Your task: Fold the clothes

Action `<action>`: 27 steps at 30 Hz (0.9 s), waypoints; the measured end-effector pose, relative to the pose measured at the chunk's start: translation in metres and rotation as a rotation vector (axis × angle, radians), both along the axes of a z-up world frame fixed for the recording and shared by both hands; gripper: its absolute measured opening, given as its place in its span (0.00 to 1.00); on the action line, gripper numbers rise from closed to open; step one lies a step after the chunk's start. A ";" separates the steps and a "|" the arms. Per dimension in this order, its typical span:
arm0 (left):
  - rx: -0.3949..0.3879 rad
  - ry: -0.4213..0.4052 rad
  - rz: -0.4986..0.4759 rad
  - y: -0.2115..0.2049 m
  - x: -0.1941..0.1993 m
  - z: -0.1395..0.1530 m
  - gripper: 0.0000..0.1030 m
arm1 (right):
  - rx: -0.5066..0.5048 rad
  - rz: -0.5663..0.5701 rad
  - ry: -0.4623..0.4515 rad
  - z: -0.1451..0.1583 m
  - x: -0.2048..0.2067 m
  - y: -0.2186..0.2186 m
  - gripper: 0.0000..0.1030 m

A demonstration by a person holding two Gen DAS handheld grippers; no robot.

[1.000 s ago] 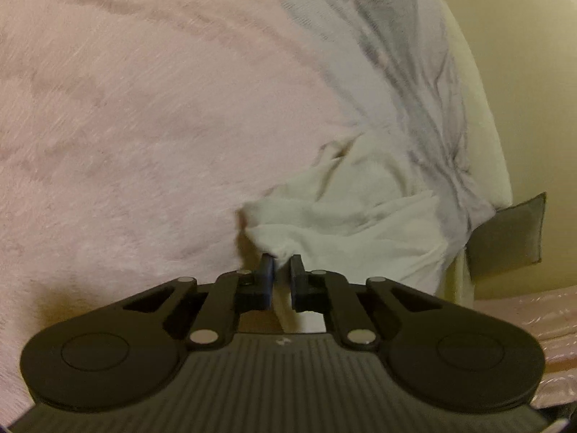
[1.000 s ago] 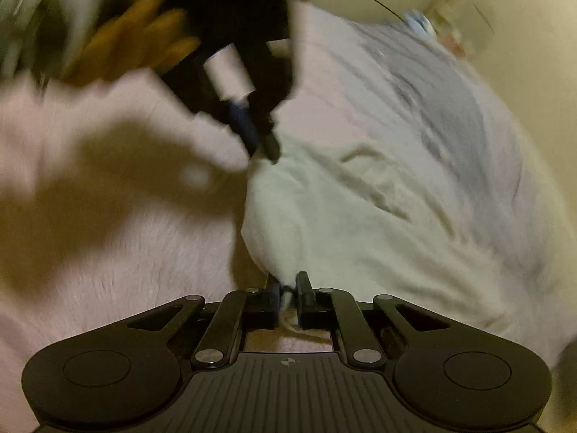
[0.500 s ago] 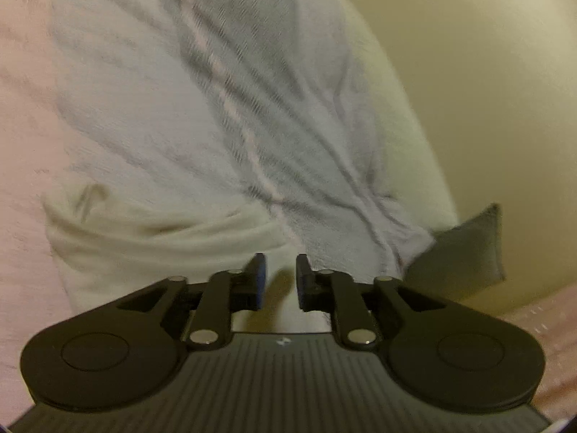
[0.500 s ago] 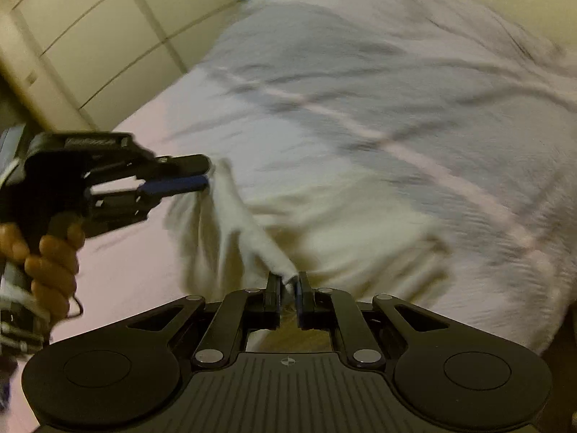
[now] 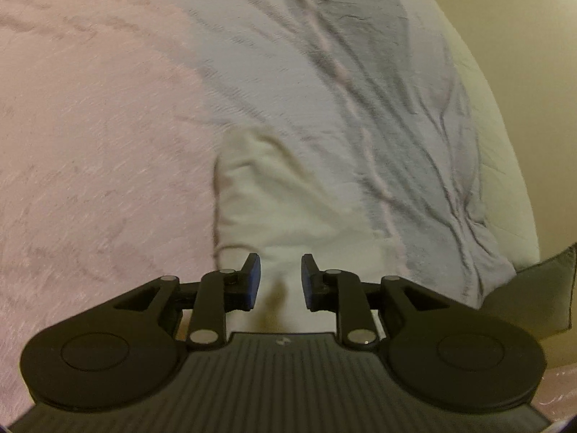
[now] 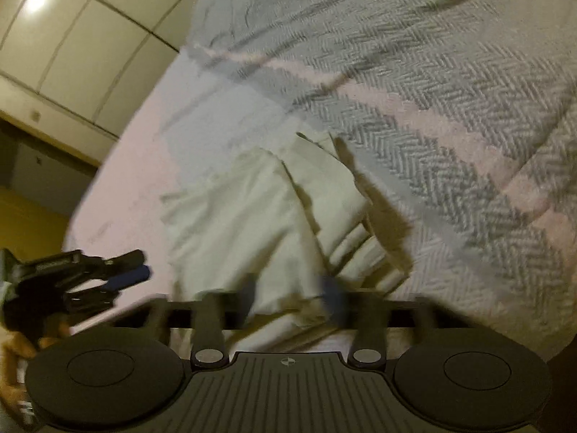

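Both grippers (image 5: pixel 277 281) (image 6: pixel 292 296) gape; cream garment (image 6: pixel 245 223) free.

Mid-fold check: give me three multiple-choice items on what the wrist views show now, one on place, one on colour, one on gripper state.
1. Where does the cream garment lie?
A. half on the grey blanket, half on the pink sheet
B. on the floor
C. hanging from a rail

2. What colour are the left gripper pads?
A. red
B. blue
C. white

3. How does the right gripper stand?
A. shut on the garment
B. not in view
C. open

Key: 1 A, it straddles the blanket's edge; 2 B, blue pads face the gap; 3 C, blurred fingers stand wide apart.
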State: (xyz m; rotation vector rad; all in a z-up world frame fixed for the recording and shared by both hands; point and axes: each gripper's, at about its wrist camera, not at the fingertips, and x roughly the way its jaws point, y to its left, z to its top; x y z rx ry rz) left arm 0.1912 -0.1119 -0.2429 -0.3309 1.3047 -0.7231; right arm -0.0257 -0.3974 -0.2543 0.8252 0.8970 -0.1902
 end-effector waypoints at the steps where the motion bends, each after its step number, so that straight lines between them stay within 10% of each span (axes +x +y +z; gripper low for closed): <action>1: -0.002 0.005 0.001 0.001 -0.001 -0.001 0.18 | -0.009 0.001 0.008 0.001 0.001 0.000 0.03; 8: -0.022 -0.009 -0.065 -0.011 -0.009 0.003 0.18 | -0.009 -0.009 0.012 0.003 -0.003 -0.003 0.03; 11: -0.018 0.004 -0.061 -0.009 -0.009 -0.001 0.18 | -0.008 -0.013 0.014 0.004 -0.004 -0.005 0.32; 15: -0.002 0.018 -0.049 -0.002 -0.008 -0.006 0.18 | -0.008 -0.018 0.016 0.006 -0.007 -0.006 0.36; 17: 0.005 0.025 -0.045 0.001 -0.008 -0.008 0.18 | -0.049 -0.004 -0.010 0.016 -0.006 -0.006 0.36; 19: 0.006 0.025 -0.045 0.002 -0.008 -0.006 0.18 | -0.097 0.013 -0.042 0.027 -0.006 -0.005 0.02; 27: -0.052 -0.005 -0.076 -0.015 -0.013 0.007 0.18 | -0.286 0.082 -0.166 0.072 -0.005 -0.001 0.02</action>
